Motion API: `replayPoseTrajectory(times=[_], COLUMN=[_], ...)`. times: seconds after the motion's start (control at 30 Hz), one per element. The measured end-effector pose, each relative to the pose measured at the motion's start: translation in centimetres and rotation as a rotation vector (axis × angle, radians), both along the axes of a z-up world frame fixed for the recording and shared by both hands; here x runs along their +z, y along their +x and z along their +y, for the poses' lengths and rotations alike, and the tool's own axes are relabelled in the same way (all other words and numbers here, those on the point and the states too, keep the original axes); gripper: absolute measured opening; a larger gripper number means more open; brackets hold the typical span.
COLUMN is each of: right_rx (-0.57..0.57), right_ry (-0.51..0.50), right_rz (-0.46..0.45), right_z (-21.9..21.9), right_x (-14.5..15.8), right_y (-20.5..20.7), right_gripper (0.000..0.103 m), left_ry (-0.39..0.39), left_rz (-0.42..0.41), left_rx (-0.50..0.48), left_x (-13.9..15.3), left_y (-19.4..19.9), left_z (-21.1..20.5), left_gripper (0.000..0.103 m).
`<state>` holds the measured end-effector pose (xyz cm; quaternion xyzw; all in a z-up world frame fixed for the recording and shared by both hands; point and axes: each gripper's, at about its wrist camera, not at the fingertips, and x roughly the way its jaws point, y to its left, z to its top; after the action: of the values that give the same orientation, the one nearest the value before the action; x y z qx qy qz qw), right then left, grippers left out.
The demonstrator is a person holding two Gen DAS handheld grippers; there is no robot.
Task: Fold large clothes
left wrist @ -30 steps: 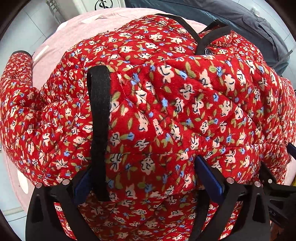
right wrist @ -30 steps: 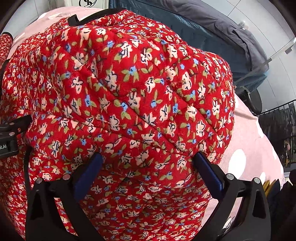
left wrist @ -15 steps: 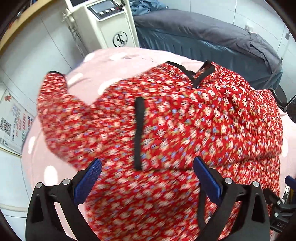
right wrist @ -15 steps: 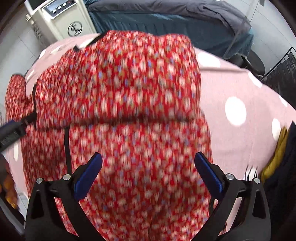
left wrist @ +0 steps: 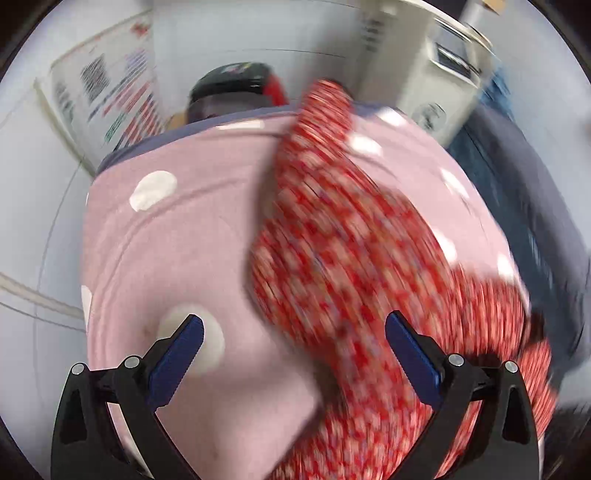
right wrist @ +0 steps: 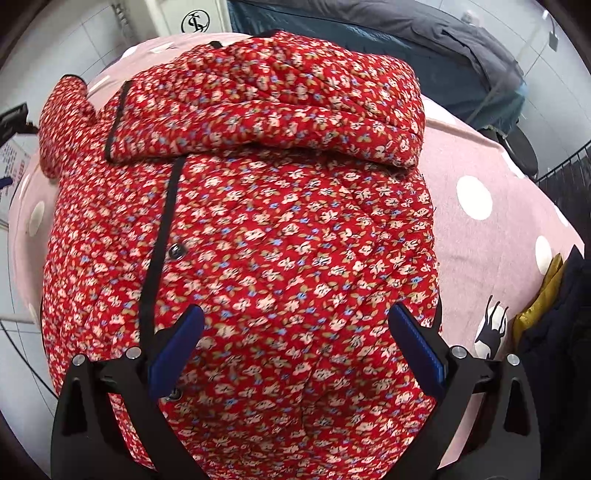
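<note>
White tiled walls and a beige machine (right wrist: 192, 16) at the back, then what I'm working on: a desk under a pink cloth with white polka dots (right wrist: 476, 206). Pretty much all of it is covered by the red floral quilted jacket (right wrist: 258, 229), which lies flat with one sleeve (right wrist: 280, 107) already folded across the upper body. The other sleeve (left wrist: 314, 155) sticks out past the body on the left side, and in my left view it runs long-ways from near the hand-held gripper up toward the far edge of the desk. That view is badly motion-blurred, so I can't make out details there.

My left hand-held gripper (left wrist: 293, 341) is spread wide and holding nothing, hanging over bare pink cloth with the sleeve just to its right. My right hand-held gripper (right wrist: 295, 339) is also wide open and empty, above the jacket's lower body.

So I reckon the loose sleeve comes next, and the left one is clearly nearer to it.
</note>
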<state>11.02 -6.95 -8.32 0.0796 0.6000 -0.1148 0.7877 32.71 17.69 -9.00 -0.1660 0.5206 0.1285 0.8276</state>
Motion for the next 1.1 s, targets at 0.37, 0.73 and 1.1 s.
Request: replayPoseTrajectory(times=[0.37,0.73,1.1], right_rx=[-0.072,-0.064,0.000], right_ry=[-0.044,-0.080,-0.011], right_rz=[0.049,0.016,-0.037], right_z=[0.8,1.9,1.4], right_x=[0.0,1.4,2.3], right_y=[-3.1,-1.1,0.0], right_gripper=[0.098,0.098,0.098], left_ry=[-0.206,-0.254,-0.412], left_rz=[-0.052,-0.069,0.024], left_rx=[0.141,-0.036,0.357], left_x=[-1.9,-0.9,-6.7], left_y=[9.8,7.7,-7.8], left_z=[6.6,6.9,13.3], left_gripper=[0.096,0.015,0.015])
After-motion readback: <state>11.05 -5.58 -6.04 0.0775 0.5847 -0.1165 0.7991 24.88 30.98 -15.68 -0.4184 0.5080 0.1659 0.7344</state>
